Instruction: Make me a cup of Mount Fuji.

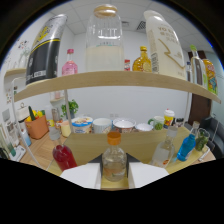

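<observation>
Your tongs (114,175) were closed on a small clear bottle (114,161) with an orange cap, one pale finger pressing on each side of its lower body, and the bottle stood upright between them over the wooden tabletop (90,145). Just to the left of it you had a round bottle of red liquid (64,156) standing on the tabletop, and to the right a clear bottle (164,152) leaned a little, with a blue bottle (187,146) and a green one (201,139) beyond it. Behind the bottle you held, a row of paper cups and bowls (102,125) ran along the back of the tabletop, with a green mug (158,123) near the end of that row. A wooden shelf (112,79) crossed above all this. On it stood a tall dark can with yellow lettering (46,49), a small pink bottle (69,65), a large glass jar with a wooden lid (104,40) half full of a white liquid, a yellow bottle (142,61) and a white carton (164,45). At the far left an orange basket (37,127) sat on a lower surface.
</observation>
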`<move>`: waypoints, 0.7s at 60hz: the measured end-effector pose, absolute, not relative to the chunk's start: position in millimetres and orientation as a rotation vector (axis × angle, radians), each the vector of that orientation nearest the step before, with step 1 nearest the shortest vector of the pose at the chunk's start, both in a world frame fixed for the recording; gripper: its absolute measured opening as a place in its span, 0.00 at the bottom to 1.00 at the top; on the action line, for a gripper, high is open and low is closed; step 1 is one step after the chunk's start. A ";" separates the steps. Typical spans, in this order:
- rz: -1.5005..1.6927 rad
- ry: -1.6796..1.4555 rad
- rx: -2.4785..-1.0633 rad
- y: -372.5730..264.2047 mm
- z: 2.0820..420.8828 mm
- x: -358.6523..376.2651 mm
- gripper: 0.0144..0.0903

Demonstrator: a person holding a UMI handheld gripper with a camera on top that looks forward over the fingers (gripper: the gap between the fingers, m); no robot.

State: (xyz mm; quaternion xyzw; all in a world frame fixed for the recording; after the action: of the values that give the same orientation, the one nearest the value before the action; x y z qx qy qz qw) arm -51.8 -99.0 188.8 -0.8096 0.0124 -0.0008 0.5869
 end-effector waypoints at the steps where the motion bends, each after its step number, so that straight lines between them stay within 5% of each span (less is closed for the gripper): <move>1: -0.002 0.028 -1.888 -99.3 188.7 -51.6 0.29; 25: -0.001 -0.022 -1.863 -152.4 204.2 -59.4 0.28; 42: 0.069 0.064 -1.938 -215.4 149.0 -58.9 0.28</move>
State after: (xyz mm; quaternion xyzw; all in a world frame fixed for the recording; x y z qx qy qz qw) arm -58.9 -215.4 149.0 -0.8240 0.0272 0.0292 0.5652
